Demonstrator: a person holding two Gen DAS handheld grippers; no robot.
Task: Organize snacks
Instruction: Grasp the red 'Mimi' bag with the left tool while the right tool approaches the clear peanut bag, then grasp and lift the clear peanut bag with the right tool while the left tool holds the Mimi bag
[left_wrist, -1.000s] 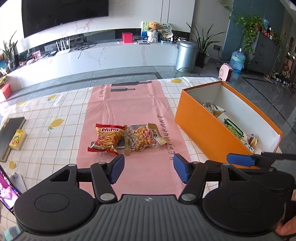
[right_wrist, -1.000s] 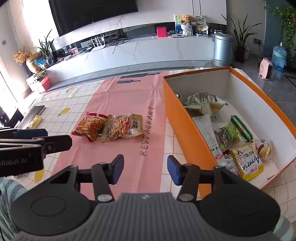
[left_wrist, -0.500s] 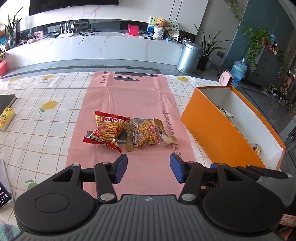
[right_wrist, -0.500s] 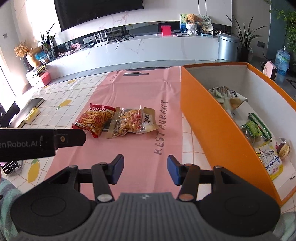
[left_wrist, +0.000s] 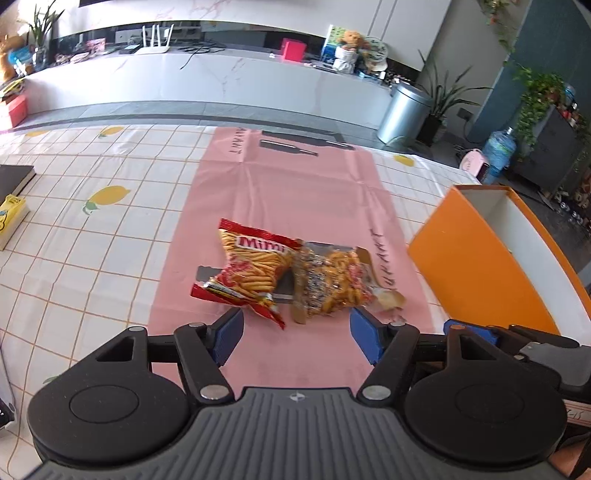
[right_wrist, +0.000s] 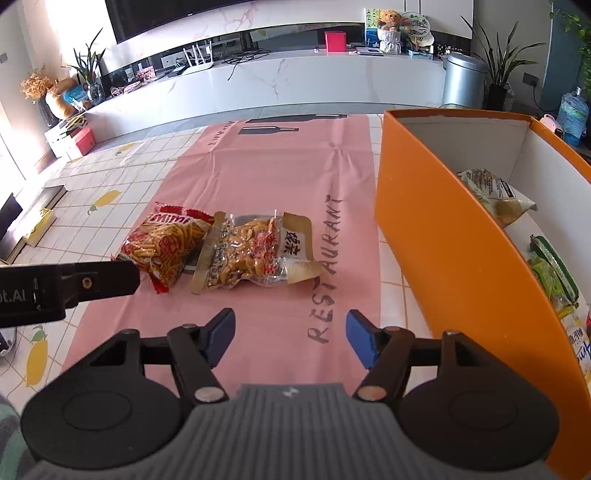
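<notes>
A living room with a long white marble sideboard lies behind a table (left_wrist: 66, 258) covered by a checked cloth with yellow lemons, and a pink plastic runner printed with the word RESTAURANT (right_wrist: 280, 177) lies along its middle. I take the tall orange cardboard box with white inside (right_wrist: 436, 236) as landmark. Two snacks are left on the runner, well apart from the box on its left side: a red and yellow crinkled foil bag of Mimi sticks (left_wrist: 255, 266), and, touching it on the side nearer the box, a clear vacuum pouch of orange fried snack with brown paper edges (right_wrist: 255, 251). Several other packets already lie inside the box.

The left claw (left_wrist: 295, 332) hovers just before the two packets, its blue pads wide apart and empty. The right claw (right_wrist: 290, 332) is also spread and empty, above the runner between the pouch and the box.

Both packets look very light. The foil bag seems puffed with air, soft and slippery, and its sticks probably break easily, so I would pinch the flat crimped end nearest the claw, not the belly. The pouch looks flatter and stiffer; its brown sealed edge should give a better hold. Because they touch, lifting one may drag the other.
</notes>
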